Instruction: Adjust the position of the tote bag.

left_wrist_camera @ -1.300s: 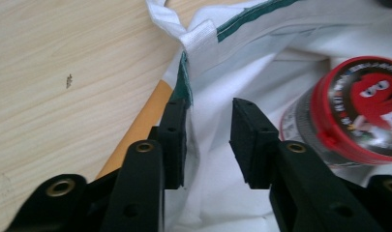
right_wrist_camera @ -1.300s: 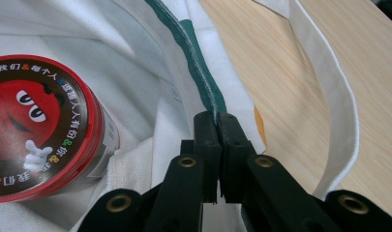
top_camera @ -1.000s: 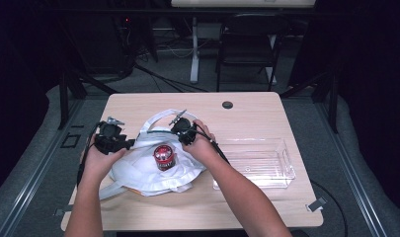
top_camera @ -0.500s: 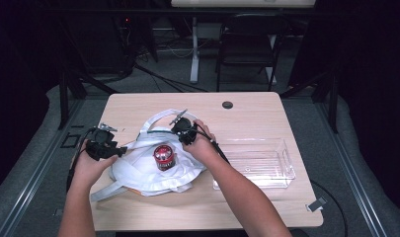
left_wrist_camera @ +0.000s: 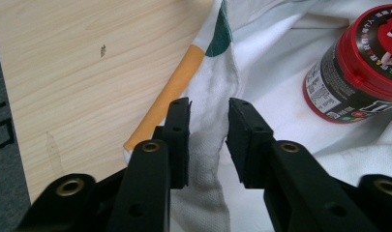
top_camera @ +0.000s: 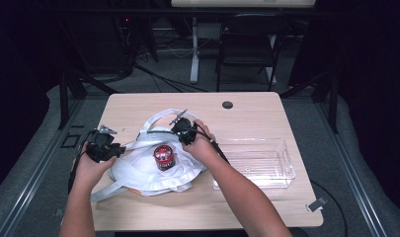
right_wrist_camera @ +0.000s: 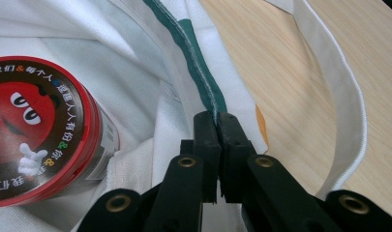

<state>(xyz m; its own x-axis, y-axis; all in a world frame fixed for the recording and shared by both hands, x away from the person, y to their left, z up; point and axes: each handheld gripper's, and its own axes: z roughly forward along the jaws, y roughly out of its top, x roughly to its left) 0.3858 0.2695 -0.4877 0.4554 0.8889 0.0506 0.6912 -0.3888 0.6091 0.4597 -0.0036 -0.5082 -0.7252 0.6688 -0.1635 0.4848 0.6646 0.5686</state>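
The cloth bag (top_camera: 153, 165) lies spread in the middle of the table (top_camera: 257, 111), white, with a green-trimmed rim and long white handles (top_camera: 160, 114) looping off toward the far side. It looks soft and light, a limp fabric that should fold and sag wherever it is not held, so it probably wants a pinch at two well-spaced spots on the rim rather than in the loose middle. The stitched green hem is likely the firmest place to grab, since it is thicker and less apt to slip from the pads.

The right gripper (right_wrist_camera: 217, 121) has its jaws shut tight on that green hem (right_wrist_camera: 203, 82), the cloth clamped between the pads. The left gripper (left_wrist_camera: 209, 118) is at the opposite edge; its jaws have just been closing, a fold of white cloth (left_wrist_camera: 208, 140) stands between them, yet a gap shows on either side, so they do not grip it so far.

A small jar (top_camera: 164, 157) with a red lid stands on the bag's cloth, between the two grippers. It looks rigid and heavier than the fabric, so it may tip or roll if the rim is lifted unevenly.

A clear plastic tray (top_camera: 259, 165) sits to the right of the bag, just beside it, and looks to hold nothing.
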